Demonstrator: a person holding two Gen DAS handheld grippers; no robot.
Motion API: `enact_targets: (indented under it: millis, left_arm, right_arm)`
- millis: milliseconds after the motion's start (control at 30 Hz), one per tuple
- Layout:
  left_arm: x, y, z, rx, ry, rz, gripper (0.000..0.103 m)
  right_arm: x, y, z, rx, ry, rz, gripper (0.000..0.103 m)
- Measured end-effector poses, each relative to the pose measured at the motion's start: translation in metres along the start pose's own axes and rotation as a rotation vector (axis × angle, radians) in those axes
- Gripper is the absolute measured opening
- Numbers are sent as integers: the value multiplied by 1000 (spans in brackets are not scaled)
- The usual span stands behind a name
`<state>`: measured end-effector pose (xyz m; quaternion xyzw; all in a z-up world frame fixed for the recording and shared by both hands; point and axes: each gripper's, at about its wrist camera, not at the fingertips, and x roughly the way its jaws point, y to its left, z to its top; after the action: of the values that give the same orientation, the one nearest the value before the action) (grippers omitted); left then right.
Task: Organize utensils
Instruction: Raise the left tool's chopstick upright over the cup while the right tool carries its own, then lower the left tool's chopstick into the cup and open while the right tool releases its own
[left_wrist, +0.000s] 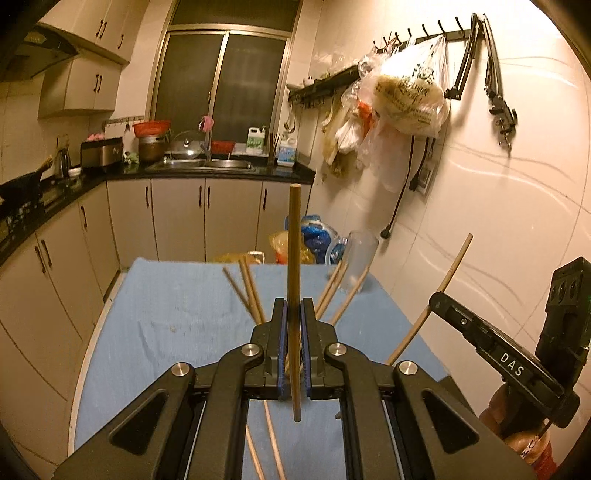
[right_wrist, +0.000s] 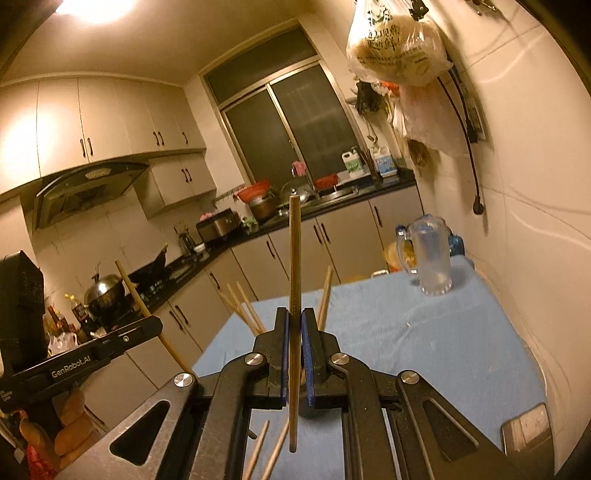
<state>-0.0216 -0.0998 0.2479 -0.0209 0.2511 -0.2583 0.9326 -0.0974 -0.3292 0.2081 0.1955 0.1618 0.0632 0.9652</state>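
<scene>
Left wrist view: you're clamping the left gripper (left_wrist: 293, 314) on a dark brown chopstick (left_wrist: 294, 258), standing upright btwn the pads. Right gripper (right_wrist: 294, 321) is pinching another chopstick (right_wrist: 294, 258) likewise. Loose chopsticks (left_wrist: 251, 288) are lying on the blue tablecloth (left_wrist: 177, 314), near a clear mug (right_wrist: 432, 254); kitchen cabinets (left_wrist: 177, 218) are standing behind.

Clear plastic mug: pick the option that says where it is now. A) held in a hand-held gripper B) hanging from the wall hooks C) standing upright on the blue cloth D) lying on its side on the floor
C: the clear plastic mug stands upright at the far end of the blue cloth, apart from both hand-held grippers.
</scene>
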Motion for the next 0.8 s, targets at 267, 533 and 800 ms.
enact_targets:
  millis: [267,533,800]
  left_arm:
    - [19,5,40,-23,-64,9,7]
    - [60,26,36,-95,-22,9,7]
    - [95,38,7,-119,65,12,7]
  right_arm:
    - [21,1,36,35,-69,-22,8]
    - [66,-8,37,75,-51,-67,8]
    - [97,-16,8,70,51,-77,8]
